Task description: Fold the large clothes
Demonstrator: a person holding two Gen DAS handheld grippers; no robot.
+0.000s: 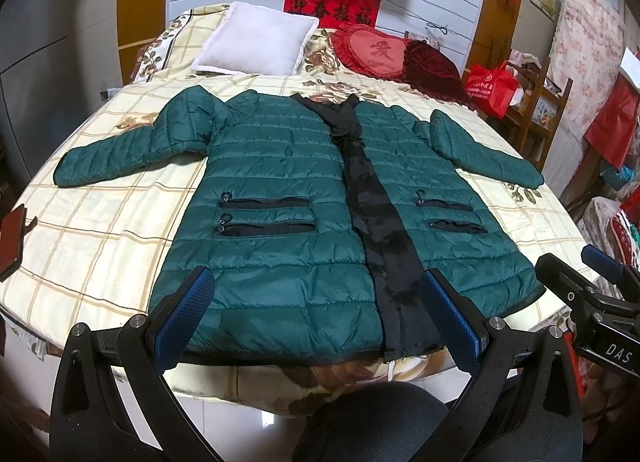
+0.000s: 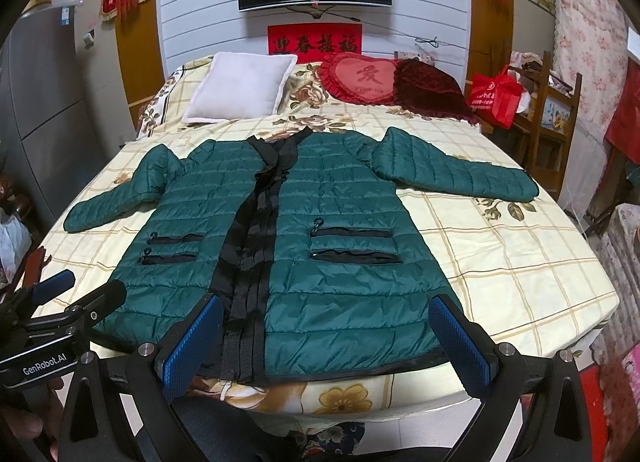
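Observation:
A dark green quilted jacket lies flat, front up, on the bed, sleeves spread out to both sides, black zipper strip down the middle. It also shows in the right wrist view. My left gripper is open and empty, hovering over the jacket's hem near the bed's front edge. My right gripper is open and empty, over the hem a little to the right. The right gripper's body shows at the right of the left wrist view.
A white pillow, a red heart cushion and a dark red cushion lie at the bed's head. A red bag and wooden chair stand to the right. A phone sits at the left edge.

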